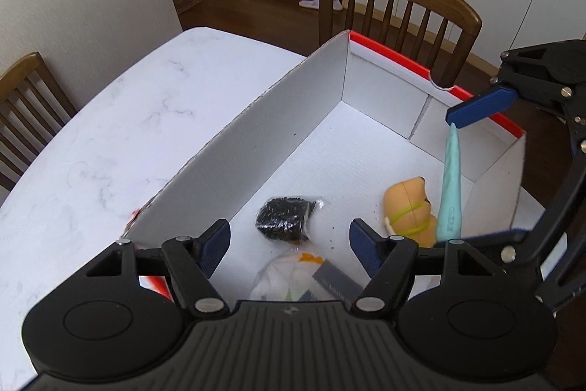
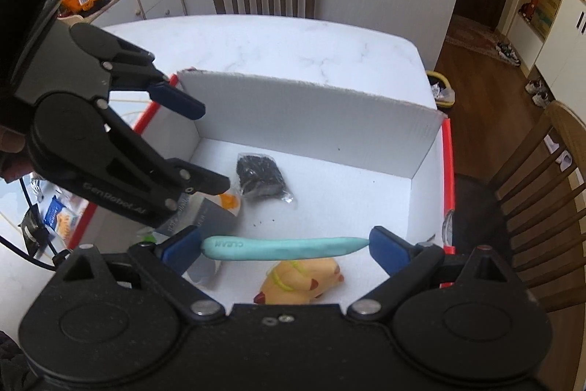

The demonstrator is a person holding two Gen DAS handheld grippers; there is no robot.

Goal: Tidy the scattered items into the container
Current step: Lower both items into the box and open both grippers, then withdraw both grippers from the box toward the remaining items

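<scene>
Over a white cardboard box (image 1: 293, 120) with red edges on a marble-patterned table (image 1: 110, 120), two hand-held grippers hang side by side. The right gripper (image 2: 285, 246) clamps a slim teal tool (image 2: 285, 247) marked "CLEAN" lengthwise between its blue pads, one pad at the blunt printed end and the other at the pointed tip, so the tool spans the wide jaws above the box floor. Directly below it lies a tan plush toy (image 2: 300, 281) with a yellow-green band. The left gripper (image 1: 289, 244) has its jaws parted and nothing between them; a clear bag of black beads (image 1: 284, 218) lies on the box floor between its fingers as seen from its own camera, and a white plastic packet (image 1: 282, 277) with a grey card (image 1: 337, 281) lies closer in. Wooden chairs (image 1: 399, 6) stand around the table.
</scene>
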